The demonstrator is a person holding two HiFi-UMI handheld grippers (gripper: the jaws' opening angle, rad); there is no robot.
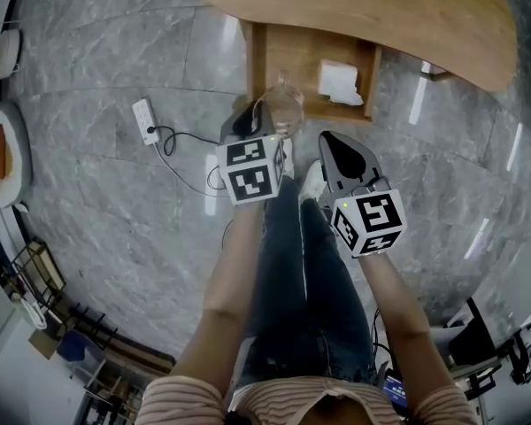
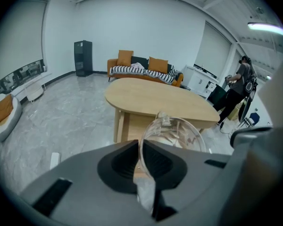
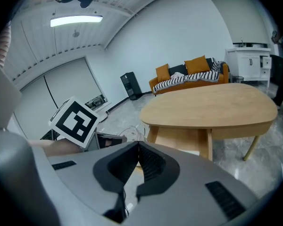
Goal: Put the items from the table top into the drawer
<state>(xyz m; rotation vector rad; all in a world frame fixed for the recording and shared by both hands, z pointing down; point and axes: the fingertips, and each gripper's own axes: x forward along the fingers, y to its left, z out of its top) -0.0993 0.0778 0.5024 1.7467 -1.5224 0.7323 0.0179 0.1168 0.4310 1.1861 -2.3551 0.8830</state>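
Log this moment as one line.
left gripper: shut on cup | right gripper: shut, empty | drawer: open, white item inside

Back of drawer [image 1: 288, 60] hidden under tabletop [image 1: 363, 11] (top edge cuts it off) — white thing [image 1: 341, 82] inside unidentifiable; clear container [image 2: 174, 135] contents blurry, lower part behind left gripper [image 2: 139, 149].

Tan wooden table [image 1: 380, 7]; grey veined marble floor [image 1: 115, 211]; clear container [image 2: 179, 132]; orange sofa [image 2: 114, 66], black-and-white striped throw [image 2: 146, 73].
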